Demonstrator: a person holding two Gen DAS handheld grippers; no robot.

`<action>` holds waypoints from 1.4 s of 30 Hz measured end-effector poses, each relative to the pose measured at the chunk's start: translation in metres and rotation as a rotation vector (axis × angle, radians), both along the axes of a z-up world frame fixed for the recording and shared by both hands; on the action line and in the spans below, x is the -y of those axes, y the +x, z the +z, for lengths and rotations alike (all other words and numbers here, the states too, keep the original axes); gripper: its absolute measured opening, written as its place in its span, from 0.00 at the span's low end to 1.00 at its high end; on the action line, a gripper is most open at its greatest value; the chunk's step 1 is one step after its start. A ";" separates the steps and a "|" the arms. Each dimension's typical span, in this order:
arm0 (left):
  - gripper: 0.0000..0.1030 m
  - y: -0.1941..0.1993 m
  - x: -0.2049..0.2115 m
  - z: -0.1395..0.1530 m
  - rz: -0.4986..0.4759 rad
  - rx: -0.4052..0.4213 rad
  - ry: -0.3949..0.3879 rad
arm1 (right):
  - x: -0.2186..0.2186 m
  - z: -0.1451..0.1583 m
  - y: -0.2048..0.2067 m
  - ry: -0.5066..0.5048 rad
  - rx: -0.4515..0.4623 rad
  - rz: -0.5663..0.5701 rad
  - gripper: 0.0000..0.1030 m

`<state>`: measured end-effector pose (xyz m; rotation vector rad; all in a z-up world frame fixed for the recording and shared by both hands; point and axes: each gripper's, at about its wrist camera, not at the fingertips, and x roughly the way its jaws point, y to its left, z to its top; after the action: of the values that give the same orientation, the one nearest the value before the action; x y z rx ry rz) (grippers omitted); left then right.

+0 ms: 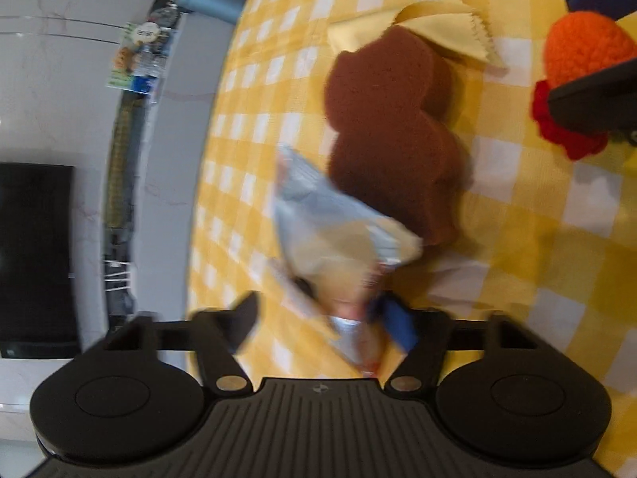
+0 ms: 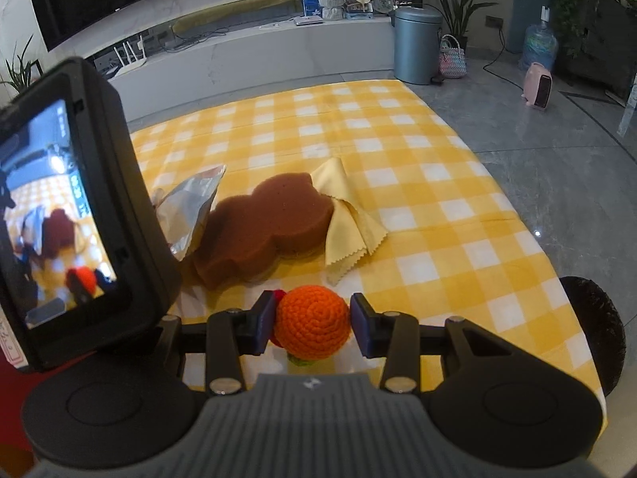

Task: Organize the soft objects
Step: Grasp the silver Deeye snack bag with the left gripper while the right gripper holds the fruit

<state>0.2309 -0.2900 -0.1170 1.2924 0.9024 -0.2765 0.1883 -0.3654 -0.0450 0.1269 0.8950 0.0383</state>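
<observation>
A silver snack packet (image 1: 330, 223) lies on the yellow checked tablecloth (image 1: 517, 239), leaning against a brown wavy sponge (image 1: 390, 127). My left gripper (image 1: 324, 318) straddles the packet's near end. Its blue right pad (image 1: 398, 326) touches the packet, while the left finger (image 1: 243, 318) stands apart from it with cloth showing between; the picture is blurred. A yellow cleaning cloth (image 2: 346, 215) lies tucked under the sponge (image 2: 262, 227) at its far side. My right gripper (image 2: 313, 324) is shut on an orange crocheted ball (image 2: 312, 318) with red and green parts, held above the table's near edge.
The left gripper's camera body (image 2: 71, 219) fills the left of the right wrist view, beside the packet (image 2: 191, 207). Past the table stand a grey bin (image 2: 416, 44) and a pink heater (image 2: 537, 85) on the floor. A dark round object (image 2: 593, 318) sits at the table's right edge.
</observation>
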 end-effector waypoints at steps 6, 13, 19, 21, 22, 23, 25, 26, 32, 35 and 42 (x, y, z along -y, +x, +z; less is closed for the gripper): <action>0.18 0.006 -0.009 0.009 0.036 0.004 -0.102 | -0.001 -0.002 -0.001 -0.002 -0.004 0.010 0.40; 0.16 0.001 -0.015 0.018 0.056 -0.010 -0.158 | 0.001 -0.002 0.000 0.006 -0.005 0.000 0.40; 0.15 -0.014 -0.017 0.025 0.026 0.040 -0.177 | 0.000 0.000 -0.001 0.016 0.002 0.013 0.40; 0.03 -0.020 -0.016 0.031 0.007 0.068 -0.186 | -0.002 0.001 -0.002 0.017 0.009 0.024 0.40; 0.00 -0.021 -0.016 0.035 0.004 0.086 -0.196 | -0.003 0.002 -0.003 0.019 0.013 0.028 0.40; 0.00 -0.023 -0.016 0.040 -0.003 0.105 -0.208 | -0.003 0.002 -0.003 0.022 0.016 0.033 0.40; 0.00 -0.027 -0.015 0.050 -0.022 0.142 -0.222 | -0.004 0.003 -0.003 0.033 0.018 0.040 0.40; 0.00 -0.029 -0.015 0.054 -0.028 0.151 -0.228 | -0.005 0.003 -0.003 0.035 0.018 0.042 0.40; 0.07 -0.025 -0.017 0.057 -0.010 0.133 -0.225 | -0.006 0.003 -0.002 0.026 0.009 0.033 0.39; 0.41 -0.011 -0.016 0.045 0.014 0.067 -0.166 | -0.007 0.005 -0.005 0.031 0.017 0.037 0.40; 0.86 0.027 -0.022 0.031 0.102 -0.088 -0.139 | 0.000 0.003 -0.004 0.043 0.009 0.024 0.40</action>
<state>0.2578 -0.2676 -0.0857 1.1098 1.0028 -0.3126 0.1843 -0.3652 -0.0423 0.1555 0.8867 0.0804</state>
